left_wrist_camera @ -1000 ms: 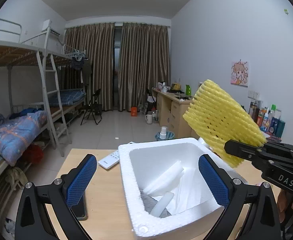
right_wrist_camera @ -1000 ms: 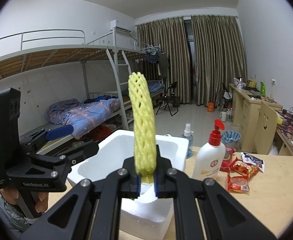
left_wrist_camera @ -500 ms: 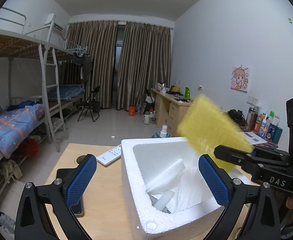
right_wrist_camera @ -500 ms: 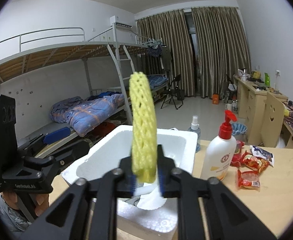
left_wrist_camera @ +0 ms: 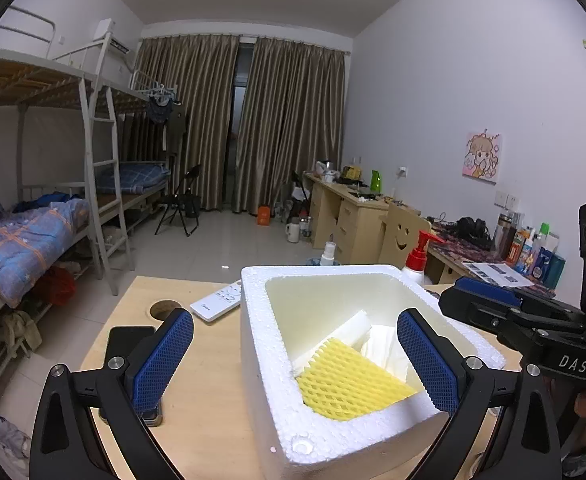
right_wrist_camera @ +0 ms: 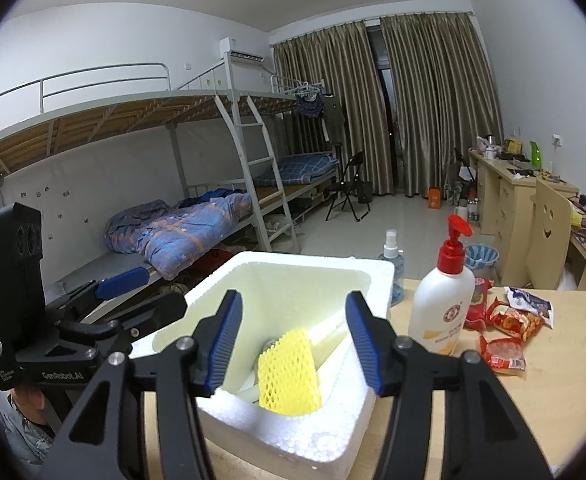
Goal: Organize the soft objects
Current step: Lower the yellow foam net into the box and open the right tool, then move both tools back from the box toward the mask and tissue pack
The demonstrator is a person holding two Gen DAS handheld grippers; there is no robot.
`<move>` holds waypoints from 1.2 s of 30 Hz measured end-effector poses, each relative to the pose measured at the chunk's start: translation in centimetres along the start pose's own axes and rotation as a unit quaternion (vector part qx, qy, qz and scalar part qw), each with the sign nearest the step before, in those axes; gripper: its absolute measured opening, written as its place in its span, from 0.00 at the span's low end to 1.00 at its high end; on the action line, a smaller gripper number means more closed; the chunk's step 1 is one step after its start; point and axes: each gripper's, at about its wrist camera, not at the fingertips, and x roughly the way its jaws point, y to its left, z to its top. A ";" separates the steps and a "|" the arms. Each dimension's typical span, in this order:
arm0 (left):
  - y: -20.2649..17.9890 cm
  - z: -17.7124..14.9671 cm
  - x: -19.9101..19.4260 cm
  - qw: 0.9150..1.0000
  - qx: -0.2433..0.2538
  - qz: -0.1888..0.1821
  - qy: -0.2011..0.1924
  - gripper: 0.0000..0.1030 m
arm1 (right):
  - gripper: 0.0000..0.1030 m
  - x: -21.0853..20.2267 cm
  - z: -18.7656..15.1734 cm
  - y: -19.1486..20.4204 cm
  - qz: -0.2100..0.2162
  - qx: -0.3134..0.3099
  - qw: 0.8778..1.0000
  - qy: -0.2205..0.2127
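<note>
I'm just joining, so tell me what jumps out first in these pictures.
The bright yellow foam net sleeve lying inside the white styrofoam box at the table's near edge. The right gripper, whose jaws have just been opening, hangs empty above it. Right of the box stands a white pump bottle with a red top.

A wooden table (right_wrist_camera: 533, 412) carries a foam box (right_wrist_camera: 293, 436), lotion bottle (right_wrist_camera: 441, 304), snack packets (right_wrist_camera: 509, 320), remote (left_wrist_camera: 217, 303)
</note>
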 end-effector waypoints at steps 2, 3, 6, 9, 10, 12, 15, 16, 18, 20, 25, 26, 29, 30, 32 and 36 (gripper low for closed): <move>-0.2 0.1 -0.1 1.000 0.001 -0.001 -0.003 0.99 | 0.57 -0.1 -0.1 0.0 -0.001 0.001 1.000 -0.002; -0.3 0.1 -0.2 1.000 0.003 -0.001 -0.004 0.99 | 0.57 -0.1 -0.1 -0.1 -0.002 0.002 1.000 -0.003; -0.5 0.1 -0.5 1.000 0.005 -0.003 -0.009 0.99 | 0.57 -0.4 -0.3 -0.3 -0.008 0.006 1.000 -0.005; -0.5 0.0 -0.7 1.000 0.004 -0.005 -0.012 0.99 | 0.58 -0.7 -0.4 -0.4 -0.013 0.008 1.000 -0.008; -0.5 -0.2 -0.8 1.000 0.003 -0.005 -0.011 0.99 | 0.58 -0.8 -0.4 -0.5 -0.013 0.010 1.000 -0.009; -0.5 -0.3 -0.7 1.000 0.001 -0.007 -0.006 0.99 | 0.62 -1.3 -0.3 -0.5 -0.014 0.011 1.000 -0.016; -0.4 -0.2 -1.1 1.000 -0.003 -0.018 -0.005 0.99 | 0.63 -2.2 0.0 -0.3 -0.010 0.007 1.000 -0.028; -0.5 -0.2 -1.4 1.000 -0.002 -0.015 -0.010 0.99 | 0.63 -2.5 0.1 -0.2 -0.009 0.007 0.999 -0.030; -1.0 -0.1 -2.2 1.000 0.007 -0.001 -0.019 0.99 | 0.70 -3.3 0.3 -0.1 -0.010 0.009 0.999 -0.039; -1.6 -0.1 -3.2 1.000 0.009 0.000 -0.029 0.99 | 0.75 -4.4 0.3 0.2 -0.015 0.006 0.999 -0.049; -3.5 -0.1 -6.1 0.999 0.019 -0.010 -0.049 0.99 | 0.97 -6.9 0.1 0.8 -0.020 -0.002 0.997 -0.069; -3.5 -0.2 -6.4 0.998 0.020 -0.010 -0.050 0.99 | 1.00 -7.2 0.0 0.8 -0.022 -0.003 0.997 -0.071; -4.0 -0.5 -7.6 0.998 0.018 -0.013 -0.050 0.99 | 1.00 -8.3 -0.2 1.0 -0.033 -0.006 0.997 -0.075; -4.2 -0.6 -7.9 0.999 0.018 -0.014 -0.050 0.99 | 1.00 -8.5 -0.3 1.1 -0.035 -0.007 0.996 -0.076; -4.5 -0.7 -8.6 0.999 0.016 -0.012 -0.049 0.99 | 1.00 -9.2 -0.4 1.1 -0.041 -0.009 0.996 -0.077; -5.3 -1.0 -9.9 0.999 0.014 -0.016 -0.049 0.99 | 1.00 -10.7 -0.6 1.2 -0.048 -0.014 0.995 -0.085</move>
